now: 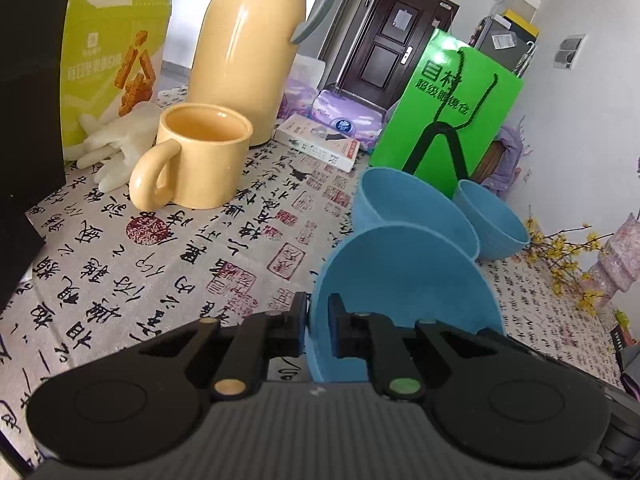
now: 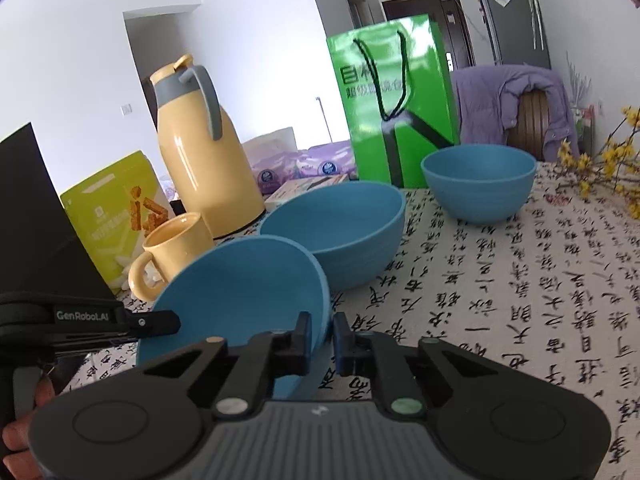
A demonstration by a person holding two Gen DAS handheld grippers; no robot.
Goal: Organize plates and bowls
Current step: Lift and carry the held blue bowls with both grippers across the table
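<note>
Both the left hand-held gripper (image 1: pixel 318 326) and right hand-held gripper (image 2: pixel 322 336) are pinching the nearest bowl's (image 2: pixel 240 292) rim; all 3 bowls are sitting unstacked on the counter (image 2: pixel 520 300).

table (image 2: pixel 520 300), calligraphy-print cloth | on it: three blue bowls (image 2: pixel 480 184), yellow mug (image 1: pixel 200 160), flask (image 1: pixel 248 48), green bag (image 2: pixel 392 100)

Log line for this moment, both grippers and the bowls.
left gripper: shut on near bowl rim | right gripper: shut on same rim | near bowl: tilted | other two bowls: upright on table
</note>
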